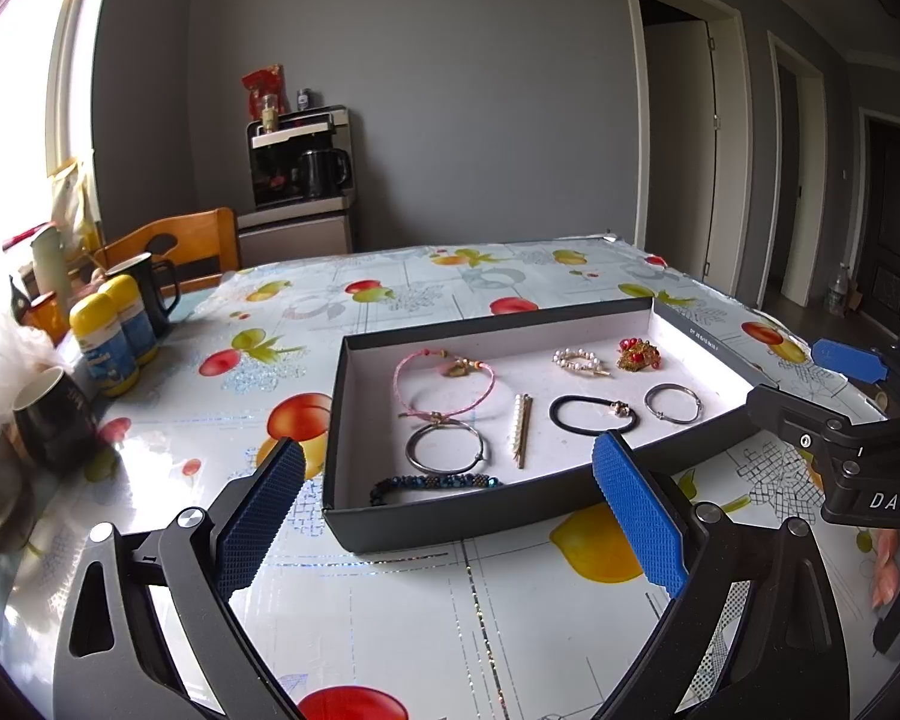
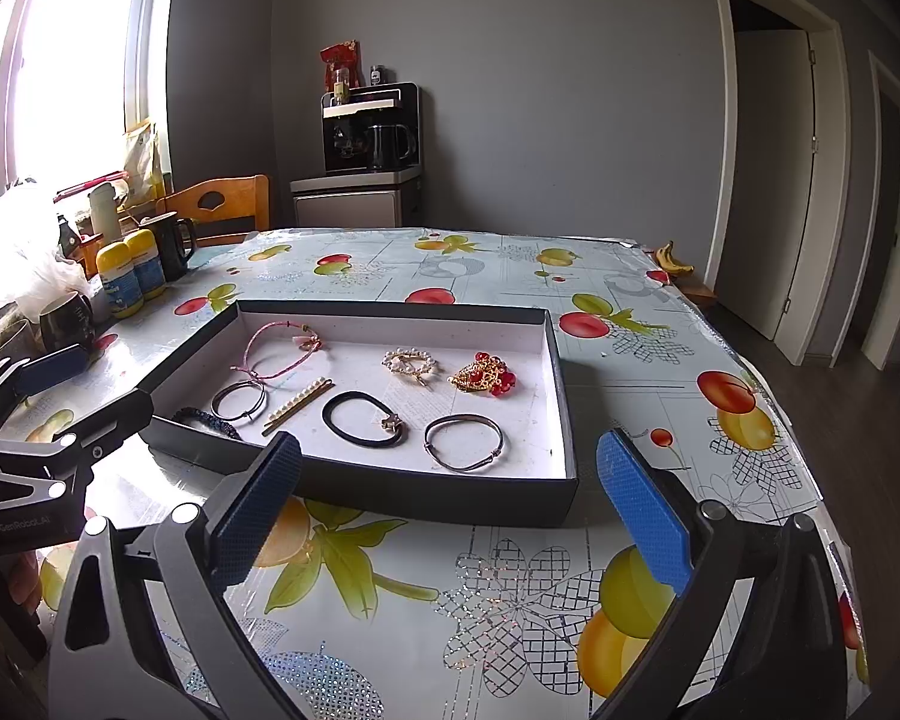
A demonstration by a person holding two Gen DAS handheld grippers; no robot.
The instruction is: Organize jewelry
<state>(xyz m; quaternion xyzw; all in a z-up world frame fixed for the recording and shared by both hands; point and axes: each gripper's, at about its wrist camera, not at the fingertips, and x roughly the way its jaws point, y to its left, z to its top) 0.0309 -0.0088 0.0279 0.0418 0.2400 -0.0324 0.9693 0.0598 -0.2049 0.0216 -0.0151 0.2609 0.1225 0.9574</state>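
A shallow black box (image 1: 450,516) (image 2: 390,489) with a white floor sits on the fruit-print table. In it lie a pink cord bracelet (image 1: 444,381) (image 2: 282,348), a pearl hair clip (image 1: 579,360) (image 2: 411,366), a red and gold brooch (image 1: 639,354) (image 2: 483,377), a black hair tie (image 1: 591,414) (image 2: 363,420), two silver bangles (image 1: 447,447) (image 2: 465,443), a pearl bar clip (image 1: 522,429) (image 2: 299,399) and a dark beaded bracelet (image 1: 432,483) (image 2: 207,420). My left gripper (image 1: 450,510) is open and empty before the box. My right gripper (image 2: 450,507) is open and empty at the box's near edge.
Yellow-capped bottles (image 1: 114,336) (image 2: 132,276), black mugs (image 1: 150,288) (image 2: 66,315) and clutter stand at the table's left edge. A wooden chair (image 1: 180,243) stands behind. A banana (image 2: 673,258) lies at the far right corner.
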